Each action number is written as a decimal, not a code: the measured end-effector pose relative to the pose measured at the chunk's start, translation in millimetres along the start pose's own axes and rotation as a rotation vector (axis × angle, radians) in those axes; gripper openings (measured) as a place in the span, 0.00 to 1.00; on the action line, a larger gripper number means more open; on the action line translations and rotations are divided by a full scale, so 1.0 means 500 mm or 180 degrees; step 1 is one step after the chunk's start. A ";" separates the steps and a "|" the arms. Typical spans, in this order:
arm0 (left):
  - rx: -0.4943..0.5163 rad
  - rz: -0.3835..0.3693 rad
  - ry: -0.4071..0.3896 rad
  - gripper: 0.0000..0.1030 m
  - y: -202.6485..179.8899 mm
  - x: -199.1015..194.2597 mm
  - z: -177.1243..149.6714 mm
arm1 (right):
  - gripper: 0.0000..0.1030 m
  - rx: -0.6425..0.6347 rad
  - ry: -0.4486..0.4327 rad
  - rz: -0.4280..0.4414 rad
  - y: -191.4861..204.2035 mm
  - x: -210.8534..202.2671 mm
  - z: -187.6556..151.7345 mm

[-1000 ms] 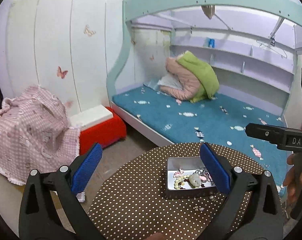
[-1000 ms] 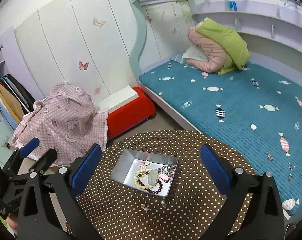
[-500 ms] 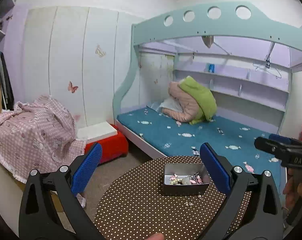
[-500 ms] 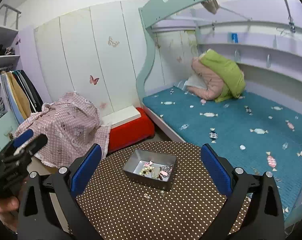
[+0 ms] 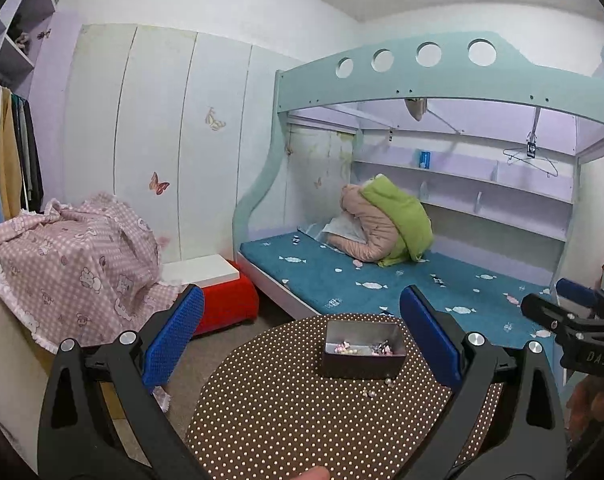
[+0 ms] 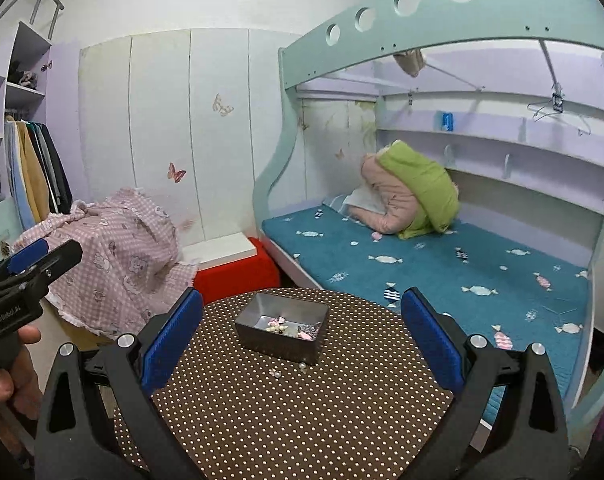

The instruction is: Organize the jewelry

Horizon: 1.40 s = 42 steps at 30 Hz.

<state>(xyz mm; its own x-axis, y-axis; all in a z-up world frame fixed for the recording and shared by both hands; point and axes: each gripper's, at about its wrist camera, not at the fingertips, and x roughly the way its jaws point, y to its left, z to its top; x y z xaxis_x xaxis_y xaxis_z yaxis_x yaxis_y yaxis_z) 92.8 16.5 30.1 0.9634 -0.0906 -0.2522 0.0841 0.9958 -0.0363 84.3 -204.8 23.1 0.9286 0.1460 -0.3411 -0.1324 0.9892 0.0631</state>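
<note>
Both grippers are hovering over the round table [image 5: 285,420], which is wearing a brown cloth with white dots. The left gripper [image 5: 302,344] is holding its blue pads [image 5: 173,336] spread wide, with nothing between them. The right gripper [image 6: 302,338] is doing the same, its fingers [image 6: 430,340] standing far apart and gripping nothing.

The metal tin [image 5: 362,350] is sitting on the table ahead of both tools. From the left gripper it is lying ahead and toward the right finger; from the right gripper [image 5: 574,320] it is lying ahead, between the two fingers and nearer the left one. Inside the tin [image 6: 281,330] a small heap of jewelry [image 6: 289,326] is resting: pale beads, pink bits and something dark and chain-like. A few loose pearls [image 6: 289,369] are lying on the cloth just in front of the tin, on the side nearer the grippers.

The left gripper [image 6: 25,272] is showing at the left edge of the right-hand camera, with a hand [image 6: 5,380] wrapped round its handle.

Beyond the table a bunk bed [image 5: 382,280] with a teal mattress is standing, and off to the left a pink checked cloth [image 5: 73,264] is draping over some furniture beside a red stool [image 5: 225,304].
</note>
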 end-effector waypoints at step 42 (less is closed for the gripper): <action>0.0476 -0.0259 0.1702 0.95 -0.142 0.434 -0.332 | 0.93 0.0343 0.1079 -0.0200 -0.125 0.224 -0.240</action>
<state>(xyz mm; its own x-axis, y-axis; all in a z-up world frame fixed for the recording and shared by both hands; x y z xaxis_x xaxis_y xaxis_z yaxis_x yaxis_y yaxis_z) 253.4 -76.0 -182.6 0.6925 -0.1229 -0.7109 0.2255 0.9729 0.0515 155.0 -248.8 -131.5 0.7636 0.0989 -0.6380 -0.0245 0.9919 0.1245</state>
